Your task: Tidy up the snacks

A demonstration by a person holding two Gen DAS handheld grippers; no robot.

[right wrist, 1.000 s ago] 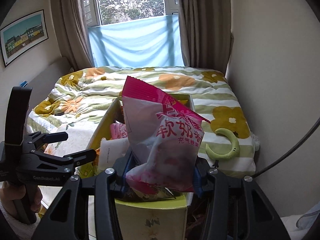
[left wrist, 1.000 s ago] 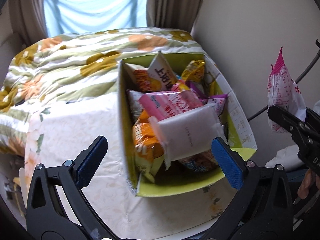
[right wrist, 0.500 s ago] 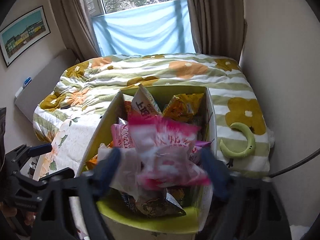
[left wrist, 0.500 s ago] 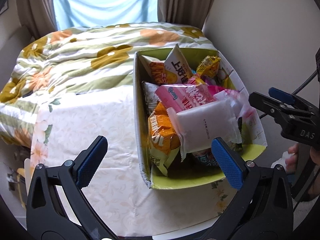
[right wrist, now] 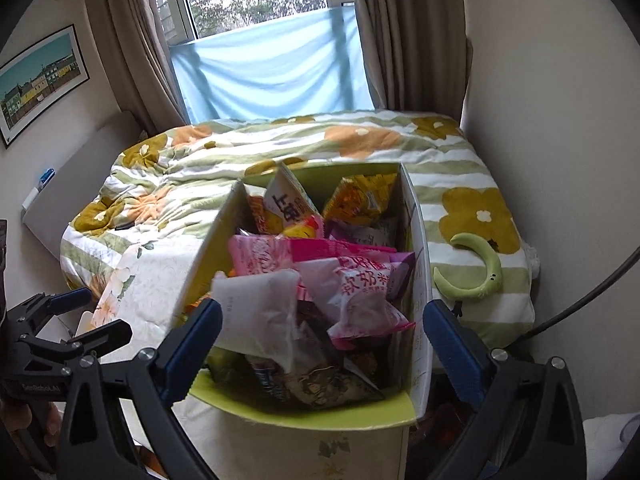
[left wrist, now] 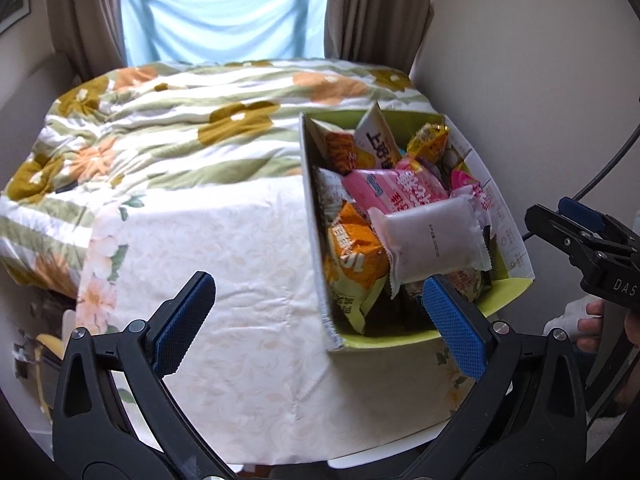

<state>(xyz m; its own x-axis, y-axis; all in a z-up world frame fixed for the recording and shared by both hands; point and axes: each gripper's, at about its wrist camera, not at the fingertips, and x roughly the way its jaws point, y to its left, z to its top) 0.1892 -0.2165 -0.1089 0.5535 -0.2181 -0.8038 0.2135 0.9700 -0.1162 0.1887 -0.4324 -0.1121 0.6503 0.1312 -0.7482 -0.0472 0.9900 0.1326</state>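
A green cardboard box (left wrist: 516, 284) (right wrist: 320, 412) stands on a small cloth-covered table and is full of snack packets. A white packet (left wrist: 434, 242) (right wrist: 260, 312) lies on top near the front. A pink-and-white bag (right wrist: 360, 292) lies on the pile at the right, with pink packets (left wrist: 396, 192) behind it. My left gripper (left wrist: 320, 312) is open and empty, low over the tablecloth left of the box. My right gripper (right wrist: 322, 328) is open and empty just before the box's near end; it also shows in the left wrist view (left wrist: 580, 232).
The table's floral cloth (left wrist: 224, 288) lies left of the box. A bed with a flowered quilt (left wrist: 180, 132) is behind. A green crescent toy (right wrist: 476, 276) lies on the bed to the right. A wall (left wrist: 540, 80) and a dark cable (right wrist: 580, 304) are on the right.
My right gripper opened and let go of the pink-and-white bag, which now lies in the box. The right gripper drew back. The left view shifted so the box sits further right.
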